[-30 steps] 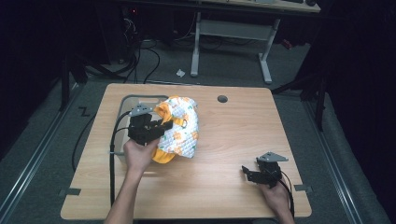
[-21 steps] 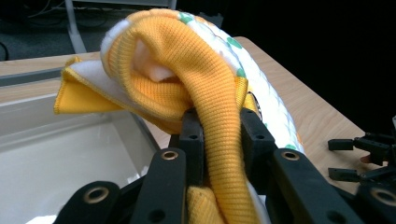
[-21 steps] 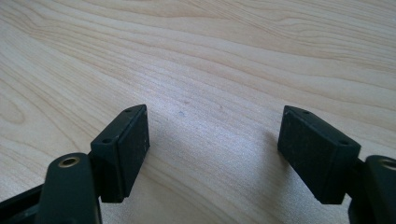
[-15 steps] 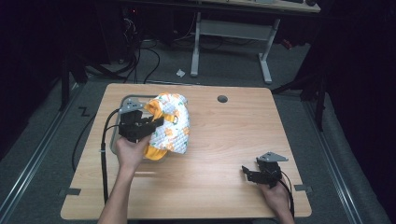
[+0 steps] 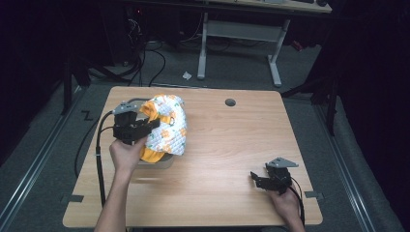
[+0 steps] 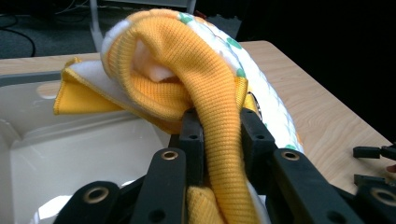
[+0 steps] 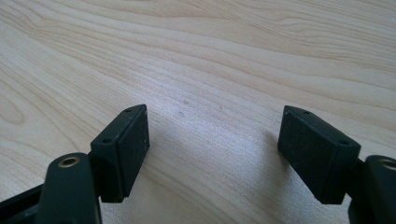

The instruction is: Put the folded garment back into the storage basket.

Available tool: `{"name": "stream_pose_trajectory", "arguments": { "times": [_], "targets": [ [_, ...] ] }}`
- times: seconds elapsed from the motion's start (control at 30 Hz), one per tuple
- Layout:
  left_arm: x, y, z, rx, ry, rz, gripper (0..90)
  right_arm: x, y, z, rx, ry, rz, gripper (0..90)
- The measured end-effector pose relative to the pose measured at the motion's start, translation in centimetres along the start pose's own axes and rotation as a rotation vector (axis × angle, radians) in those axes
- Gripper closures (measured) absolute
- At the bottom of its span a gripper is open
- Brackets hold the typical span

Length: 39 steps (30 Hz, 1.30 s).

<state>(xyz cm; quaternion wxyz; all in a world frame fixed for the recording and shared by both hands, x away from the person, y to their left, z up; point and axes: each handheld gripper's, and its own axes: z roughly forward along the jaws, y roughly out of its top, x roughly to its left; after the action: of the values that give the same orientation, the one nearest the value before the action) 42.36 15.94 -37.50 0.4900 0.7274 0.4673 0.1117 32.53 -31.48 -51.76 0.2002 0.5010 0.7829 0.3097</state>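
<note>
The left gripper [image 6: 217, 135] is clamped on a thick fold of the orange-and-white cloth [image 5: 167, 126], holding it bunched over the white tray [image 6: 70, 154], probably to lower it in, while the right gripper [image 7: 212, 154] rests wide open and empty on the table [image 5: 232, 145]

You had a garment [image 5: 167, 128] that was white with orange and green prints, lined in yellow-orange ribbed knit [image 6: 205, 88]. The bin [image 6: 70, 149] beneath it was plain white, your grippers' jaws were black, and the table [image 5: 232, 140] was pale wood grain.
</note>
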Motion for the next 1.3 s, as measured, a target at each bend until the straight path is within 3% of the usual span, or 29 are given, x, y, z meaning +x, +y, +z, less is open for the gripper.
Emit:
{"name": "stream_pose_trajectory", "arguments": {
  "times": [0.67, 1.3],
  "targets": [
    [2.5, -0.3, -0.2, 0.013, 0.052, -0.028, 74.0, 0.0, 0.0, 0.0, 0.000, -0.001, 0.000, 25.0],
    [4.0, -0.7, 1.7, 0.094, 0.123, -0.006, 73.8, 0.0, 0.0, 0.0, 0.000, -0.001, 0.001, 25.0]
  ]
}}
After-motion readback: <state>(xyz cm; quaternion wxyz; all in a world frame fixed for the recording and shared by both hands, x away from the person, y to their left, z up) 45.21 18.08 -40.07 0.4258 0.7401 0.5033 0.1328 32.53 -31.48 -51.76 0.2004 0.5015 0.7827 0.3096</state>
